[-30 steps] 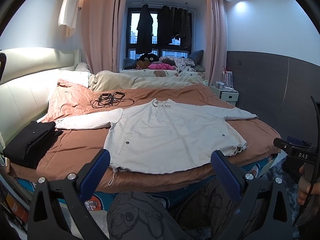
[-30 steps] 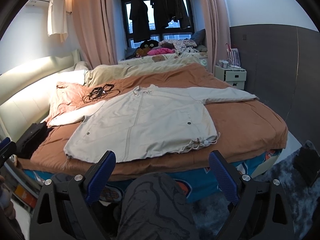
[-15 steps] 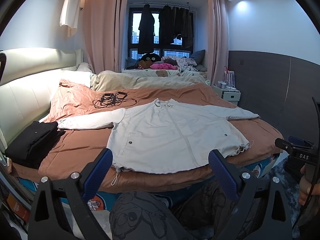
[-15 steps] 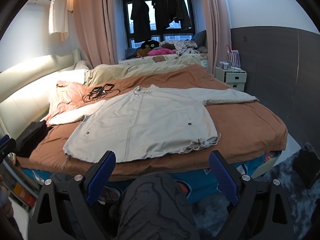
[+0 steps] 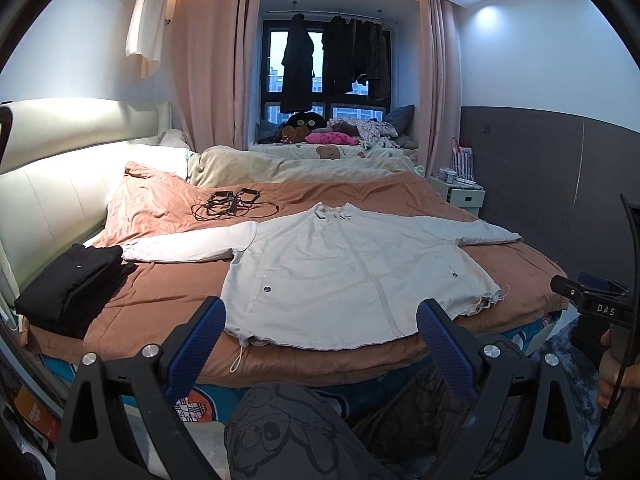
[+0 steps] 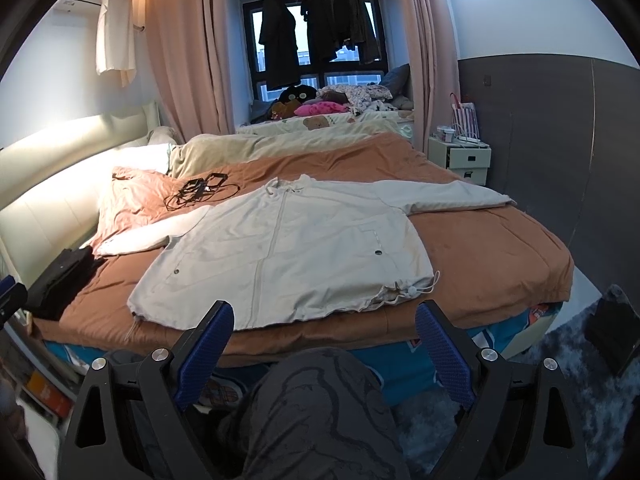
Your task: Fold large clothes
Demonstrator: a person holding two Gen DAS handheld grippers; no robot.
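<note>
**Jacket laid flat, both grippers spread and empty**

A pale beige jacket (image 5: 352,268) lies face up and fully spread on the rust-brown bedspread (image 5: 168,288), its hem along the near edge of the bed, collar toward the far side and both sleeves stretched outward. The left gripper (image 5: 320,332) hangs short of the bed's near edge with its jaws wide apart and nothing between its blue pads (image 5: 196,344). The right gripper (image 6: 324,336) sits the same way, jaws wide and holding nothing, and is apart from the jacket (image 6: 288,248). Neither tool touches the cloth. A folded stack of black clothes (image 5: 68,288) rests on the left end of the bed, just beyond the jacket's left cuff. A tangle of black cables (image 5: 232,204) lies on the bedspread beyond the left sleeve. A white nightstand (image 6: 460,158) stands by the far right wall.
</note>
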